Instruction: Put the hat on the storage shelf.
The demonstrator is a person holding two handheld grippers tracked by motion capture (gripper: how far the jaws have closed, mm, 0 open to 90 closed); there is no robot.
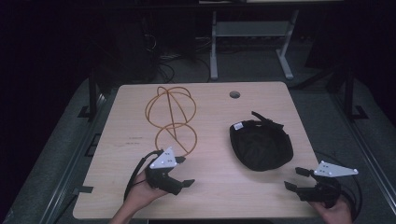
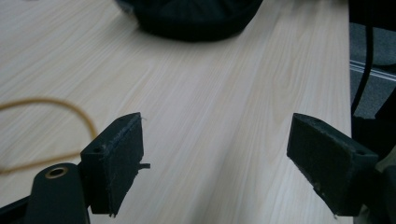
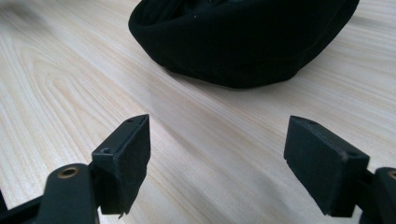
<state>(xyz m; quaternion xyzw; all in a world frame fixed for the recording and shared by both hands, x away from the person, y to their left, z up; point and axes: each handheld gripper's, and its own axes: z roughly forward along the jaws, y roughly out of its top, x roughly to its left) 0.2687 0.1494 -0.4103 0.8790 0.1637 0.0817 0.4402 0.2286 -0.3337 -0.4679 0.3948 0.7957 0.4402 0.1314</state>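
Note:
A black fabric cap (image 1: 261, 145) lies open side up on the right half of the wooden table (image 1: 210, 112), with a white label at its rim. An orange cord (image 1: 172, 119) lies in loops on the left half. My left gripper (image 1: 185, 171) hovers near the front edge just below the cord, open and holding nothing. In the left gripper view the left gripper (image 2: 222, 158) faces the cap (image 2: 196, 18), with the cord (image 2: 46, 100) at its left. My right gripper (image 1: 293, 178) is open at the front right corner. The right gripper (image 3: 217, 158) points at the cap (image 3: 243, 42), a short way off.
A round cable hole (image 1: 234, 94) sits near the table's far edge. Beyond the table stands a white desk frame (image 1: 215, 51) on a dark floor with cables. Bare wood lies between the two grippers. The right gripper's cable (image 1: 357, 186) trails off the table's right side.

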